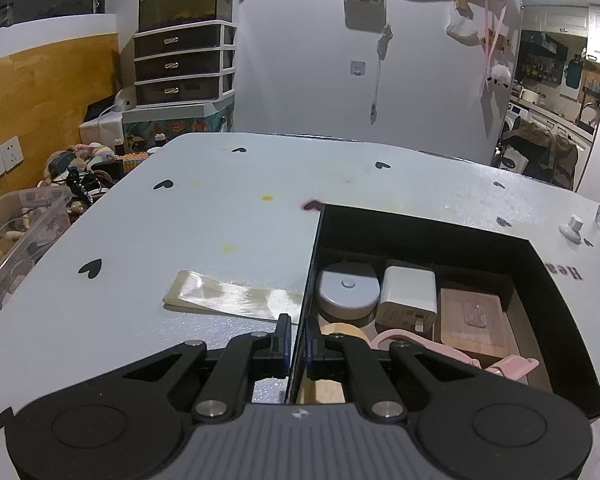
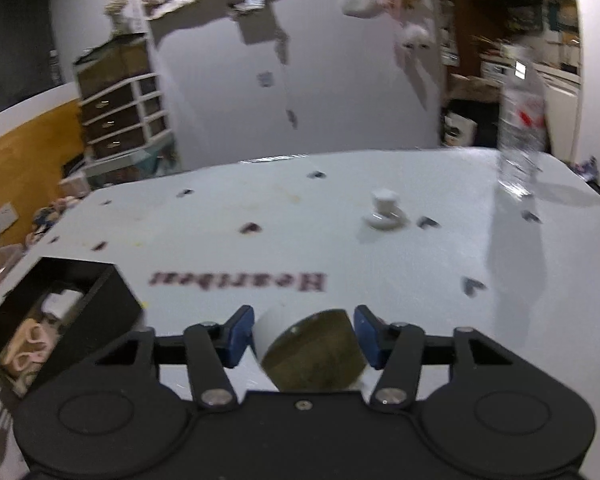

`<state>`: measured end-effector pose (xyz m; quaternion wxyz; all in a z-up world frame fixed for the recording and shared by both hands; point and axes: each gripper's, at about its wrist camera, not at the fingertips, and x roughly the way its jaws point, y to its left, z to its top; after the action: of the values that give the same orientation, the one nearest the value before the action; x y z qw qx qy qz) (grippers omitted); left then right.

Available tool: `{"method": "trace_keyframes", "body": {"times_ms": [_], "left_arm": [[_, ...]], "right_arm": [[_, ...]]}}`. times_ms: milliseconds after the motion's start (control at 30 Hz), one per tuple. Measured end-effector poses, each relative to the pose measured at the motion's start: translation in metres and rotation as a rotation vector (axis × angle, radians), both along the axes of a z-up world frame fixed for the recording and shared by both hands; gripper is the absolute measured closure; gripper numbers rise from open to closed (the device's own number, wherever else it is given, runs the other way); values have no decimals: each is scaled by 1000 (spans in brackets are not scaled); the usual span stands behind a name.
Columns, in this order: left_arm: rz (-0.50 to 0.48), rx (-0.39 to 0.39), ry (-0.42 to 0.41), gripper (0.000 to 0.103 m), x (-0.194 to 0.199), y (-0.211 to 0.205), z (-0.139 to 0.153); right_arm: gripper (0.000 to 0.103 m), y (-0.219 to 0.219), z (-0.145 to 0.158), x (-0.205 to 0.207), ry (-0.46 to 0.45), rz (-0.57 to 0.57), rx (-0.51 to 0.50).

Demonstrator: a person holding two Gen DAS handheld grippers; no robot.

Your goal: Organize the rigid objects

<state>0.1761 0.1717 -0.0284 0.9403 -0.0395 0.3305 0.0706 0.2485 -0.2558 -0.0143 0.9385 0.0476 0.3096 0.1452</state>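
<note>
Left wrist view
My left gripper (image 1: 298, 338): clenched on the thin left wall of the black box (image 1: 432, 232); one blue pad outside, one inside, the wall pinched between them.
Black box: rigid, matte, straight-walled, open top, sitting on the table (image 1: 180, 220).
Box contents: a round grey puck (image 1: 348, 288) with a small centre button; just beside it a white plug block (image 1: 408, 294), glossy with rounded corners; then a flat wooden tile (image 1: 472, 320) carrying a clear hook; pink plastic piece (image 1: 504, 364) curving along the near side; a round wooden-rimmed thing (image 1: 340, 330) partly hidden behind my right finger.
Table: pale, faintly pebbled surface, printed with small black hearts, a few yellow stains.
Ribbon strip (image 1: 236, 296): flat, pearly, satin sheen, lying left of the box and touching its wall.
White knob (image 1: 572, 229): small, on a round base, far right beyond the box.

Right wrist view (blurred)
My right gripper (image 2: 304, 336): blue pads on either side of a short cylinder (image 2: 312, 354); they look pressed against it.
Cylinder: white curved wall, dull olive-gold flat face turned toward me, tilted, off the table and well right of the box.
Black box (image 2: 100, 292): low left, pink and white items showing inside.
White knob (image 2: 384, 210): mid-table.
Clear bottle (image 2: 522, 128): ribbed plastic, upright, far right.
</note>
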Motion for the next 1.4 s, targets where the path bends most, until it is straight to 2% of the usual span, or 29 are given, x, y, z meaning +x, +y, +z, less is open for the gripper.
{"method": "trace_keyframes", "body": {"times_ms": [200,467,633,800,1067,1233,1400], "left_arm": [[-2,-13,-11,97,-2,2,-1],[-3,-20,-9,97,0,3,-4],[-2,-20,-8,97,0,3,-4],[1,-18,-8,97,0,3,-5],[3,-15,-7,97,0,3,-5],[2,-14,-5,97,0,3,-5],[1,-15,-4,97,1,3,-5]], "right_arm": [[51,27,7,4,-9,91,-12],[51,24,3,-9,15,122,-37],[53,17,-9,-25,97,140,-123],[56,15,-35,-31,211,144,-177],[49,22,-45,-21,254,124,-196],[56,24,-44,-17,243,121,-188],[56,43,-26,-18,173,260,-146]]}}
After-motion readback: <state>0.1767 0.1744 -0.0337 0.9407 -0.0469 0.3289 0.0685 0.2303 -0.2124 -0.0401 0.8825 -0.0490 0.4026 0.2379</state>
